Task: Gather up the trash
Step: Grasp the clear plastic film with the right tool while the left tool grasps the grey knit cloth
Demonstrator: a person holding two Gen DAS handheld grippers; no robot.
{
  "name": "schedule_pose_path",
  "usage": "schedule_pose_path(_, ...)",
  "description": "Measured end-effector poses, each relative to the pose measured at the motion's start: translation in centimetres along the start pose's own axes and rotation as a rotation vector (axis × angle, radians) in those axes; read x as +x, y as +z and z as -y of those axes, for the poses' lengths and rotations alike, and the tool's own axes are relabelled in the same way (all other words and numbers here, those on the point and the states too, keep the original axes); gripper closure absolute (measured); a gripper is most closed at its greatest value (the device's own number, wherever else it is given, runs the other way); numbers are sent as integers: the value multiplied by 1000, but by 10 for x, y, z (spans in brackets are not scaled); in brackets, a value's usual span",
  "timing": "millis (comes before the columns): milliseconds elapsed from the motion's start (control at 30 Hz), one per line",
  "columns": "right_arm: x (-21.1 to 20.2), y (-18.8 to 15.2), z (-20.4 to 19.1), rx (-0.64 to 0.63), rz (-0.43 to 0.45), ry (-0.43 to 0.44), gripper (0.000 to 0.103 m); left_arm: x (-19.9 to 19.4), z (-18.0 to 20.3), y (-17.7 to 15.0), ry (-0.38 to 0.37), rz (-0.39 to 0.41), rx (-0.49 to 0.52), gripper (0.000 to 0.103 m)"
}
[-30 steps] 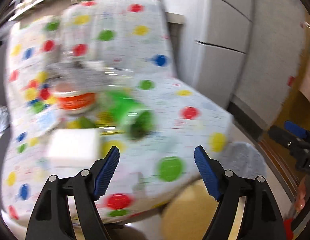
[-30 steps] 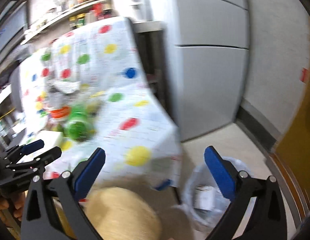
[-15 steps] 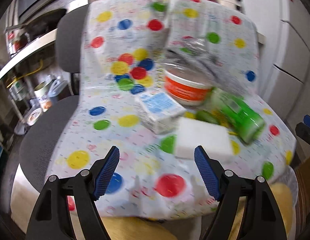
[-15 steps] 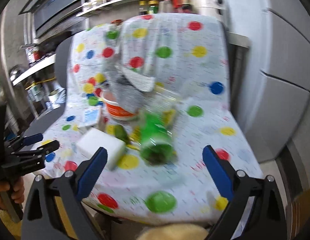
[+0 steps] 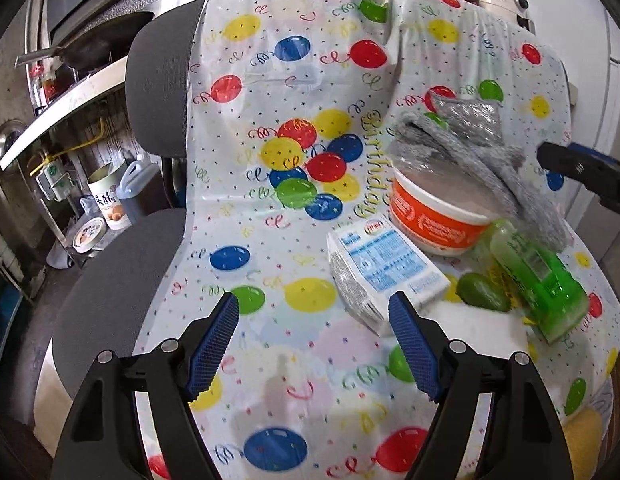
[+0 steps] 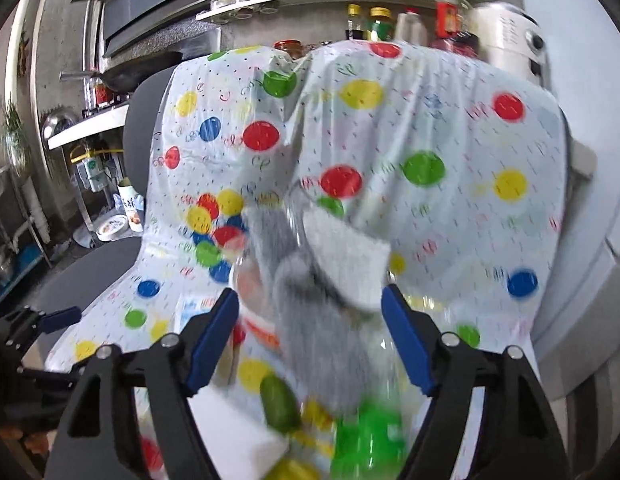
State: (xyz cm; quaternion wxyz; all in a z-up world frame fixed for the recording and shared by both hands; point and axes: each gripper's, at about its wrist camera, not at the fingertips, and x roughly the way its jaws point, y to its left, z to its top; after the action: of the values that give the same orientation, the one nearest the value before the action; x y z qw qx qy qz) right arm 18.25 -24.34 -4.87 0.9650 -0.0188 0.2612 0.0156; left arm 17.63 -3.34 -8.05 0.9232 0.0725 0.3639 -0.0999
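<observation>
The left gripper (image 5: 311,342) hovered over the seat of an office chair (image 5: 110,292) draped in a balloon-print plastic cover (image 5: 270,128), its blue-padded fingers (image 5: 214,344) spread wide with nothing between them. Just ahead of its right finger lay a white and blue carton (image 5: 383,276) on its side, the near corner close to that fingertip but apart from it. Beyond the carton stood an orange and white tub (image 5: 437,216), and a grey cloth (image 5: 469,148) was draped over the tub's far rim and down its right side. To the right of the carton lay a green plastic bottle (image 5: 537,276) on its side, with a small green avocado-like piece (image 5: 483,292) against it. A white block (image 5: 477,328) sat right of the right finger, partly hidden by it.

The right gripper (image 6: 310,332) was likewise released, its fingers (image 6: 405,340) parted and gripping nothing. The view was blurred. The grey cloth (image 6: 317,304) filled the gap between the fingers and rose ahead of them, though whether either pad touched it could not be told. Below, nearer the camera, the green bottle (image 6: 369,436) lay between the finger bases, the small green piece (image 6: 280,404) to its left. The left gripper (image 6: 42,324) showed at the left edge, well apart from the right one.
</observation>
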Motion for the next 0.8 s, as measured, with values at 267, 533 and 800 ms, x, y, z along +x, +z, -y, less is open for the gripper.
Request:
schedule_pose_path(267,70,44,-4,-41,-65,-26,46,15,-11,27,7,0,-17,25)
schedule_pose_path(533,65,61,0,-71,-30,-73,96,3,2,31,-35,5,-2,25)
schedule_pose_path(800,-38,62,52,-7,105,-136,97,-22,51,41,-148,36,58,25)
